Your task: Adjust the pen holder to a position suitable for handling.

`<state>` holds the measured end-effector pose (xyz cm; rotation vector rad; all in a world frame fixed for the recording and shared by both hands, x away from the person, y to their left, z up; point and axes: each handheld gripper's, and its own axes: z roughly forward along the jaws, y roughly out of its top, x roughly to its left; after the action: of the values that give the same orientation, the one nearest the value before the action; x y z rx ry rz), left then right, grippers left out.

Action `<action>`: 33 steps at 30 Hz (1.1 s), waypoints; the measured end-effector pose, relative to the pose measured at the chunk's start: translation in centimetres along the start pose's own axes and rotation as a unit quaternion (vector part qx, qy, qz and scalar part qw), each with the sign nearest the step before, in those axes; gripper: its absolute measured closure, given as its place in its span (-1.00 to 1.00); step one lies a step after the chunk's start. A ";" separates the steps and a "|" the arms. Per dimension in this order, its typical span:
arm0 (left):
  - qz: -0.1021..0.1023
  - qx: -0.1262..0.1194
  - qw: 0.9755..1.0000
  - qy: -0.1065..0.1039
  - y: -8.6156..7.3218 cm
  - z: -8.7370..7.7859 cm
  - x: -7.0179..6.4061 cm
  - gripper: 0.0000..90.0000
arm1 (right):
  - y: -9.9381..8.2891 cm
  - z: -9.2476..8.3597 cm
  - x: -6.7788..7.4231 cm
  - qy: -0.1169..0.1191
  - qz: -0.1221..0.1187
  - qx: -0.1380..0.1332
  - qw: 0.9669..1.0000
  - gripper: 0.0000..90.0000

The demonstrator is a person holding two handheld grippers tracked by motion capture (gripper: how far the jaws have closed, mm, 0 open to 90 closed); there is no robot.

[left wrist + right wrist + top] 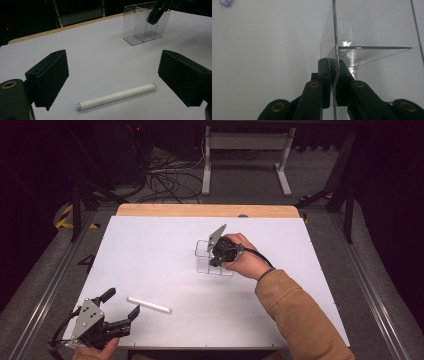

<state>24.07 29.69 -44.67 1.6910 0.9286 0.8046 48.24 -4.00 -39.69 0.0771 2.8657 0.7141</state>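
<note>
Two black grippers: left gripper point(121, 306) with blocky matte jaws, grey three-cornered plate point(86, 318) dotted with small holes, and black cable point(61, 329). Right gripper point(331, 65) with slim black linkage arms and brass-coloured pivot rings point(314, 84). Tan long sleeve point(300, 315) with dark cuff.

The table point(150, 250) is white with a pale wood edge at the far side. The stick point(116, 96) is white with bluish ends. The box point(145, 23) is clear. Both grippers point(119, 307) point(334, 75) are black; the sleeve point(300, 315) is tan.
</note>
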 end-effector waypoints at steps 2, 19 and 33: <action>0.000 0.000 1.000 0.000 0.0 0.0 0.0 -0.77 | 0.1 0.0 0.3 0.001 -0.006 -0.001 1.000 0.96; 0.001 0.000 1.000 -0.001 0.0 0.0 0.0 -0.77 | 2.1 -0.3 5.1 0.056 -0.050 -0.004 0.997 0.95; 0.001 0.000 1.000 0.000 0.0 0.0 -0.1 -0.77 | 1.5 -0.1 5.2 0.059 -0.047 0.001 0.997 0.94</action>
<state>24.06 29.64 -44.66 1.6916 0.9265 0.8067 43.08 -2.26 -39.76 -0.1031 2.9579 0.7201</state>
